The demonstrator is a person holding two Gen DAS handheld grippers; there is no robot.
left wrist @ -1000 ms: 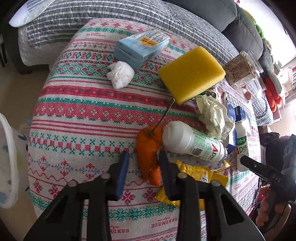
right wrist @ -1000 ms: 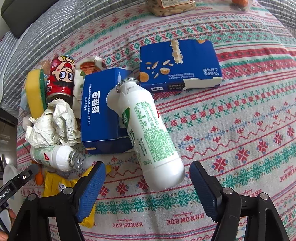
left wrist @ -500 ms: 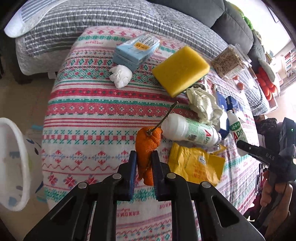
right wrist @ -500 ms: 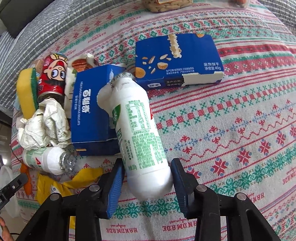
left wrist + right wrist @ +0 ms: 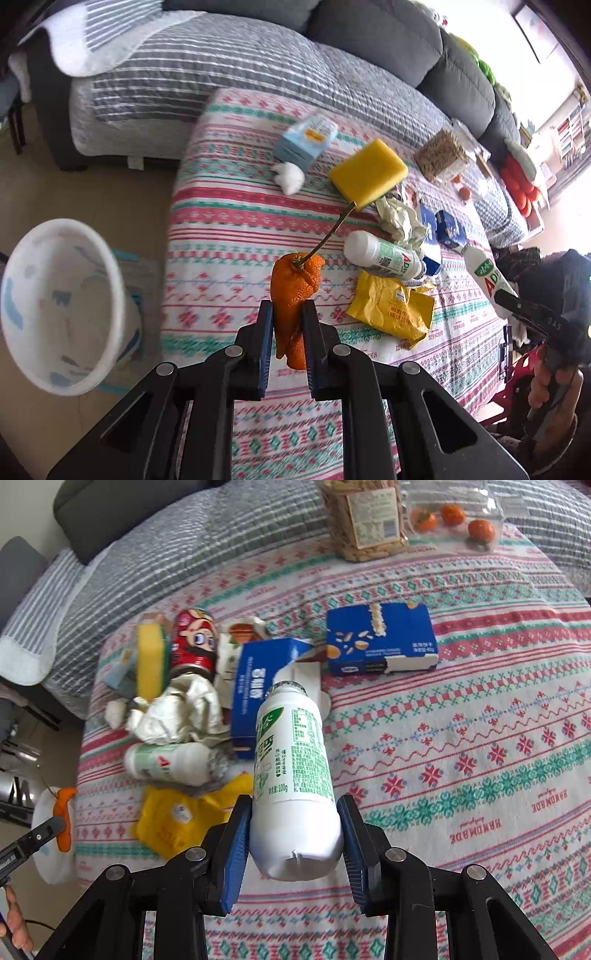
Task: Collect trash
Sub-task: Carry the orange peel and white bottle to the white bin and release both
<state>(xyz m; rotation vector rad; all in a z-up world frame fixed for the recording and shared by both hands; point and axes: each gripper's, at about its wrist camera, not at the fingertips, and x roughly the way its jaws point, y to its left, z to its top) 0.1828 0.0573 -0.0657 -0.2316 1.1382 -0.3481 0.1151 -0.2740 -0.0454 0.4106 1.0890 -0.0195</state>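
My left gripper (image 5: 287, 325) is shut on an orange peel (image 5: 295, 291) with a stem, held up above the patterned tablecloth (image 5: 229, 236). A white bin (image 5: 59, 306) stands on the floor to its left. My right gripper (image 5: 293, 834) is shut on a white bottle with green print (image 5: 293, 775), lifted off the cloth; it also shows in the left wrist view (image 5: 487, 277). On the table lie a second white bottle (image 5: 384, 254), a yellow wrapper (image 5: 391, 306), crumpled paper (image 5: 400, 218), a white tissue ball (image 5: 290, 177) and a red can (image 5: 194, 642).
A yellow sponge (image 5: 367, 175), a light blue tissue pack (image 5: 308, 138), two blue boxes (image 5: 382, 638) (image 5: 258, 686), a bag of nuts (image 5: 364, 517) and tangerines (image 5: 480, 530) sit on the table. A grey sofa (image 5: 258, 66) runs behind it.
My left gripper closed on the orange peel and lifted it back off the cloth. My right gripper closed on the white bottle and raised it.
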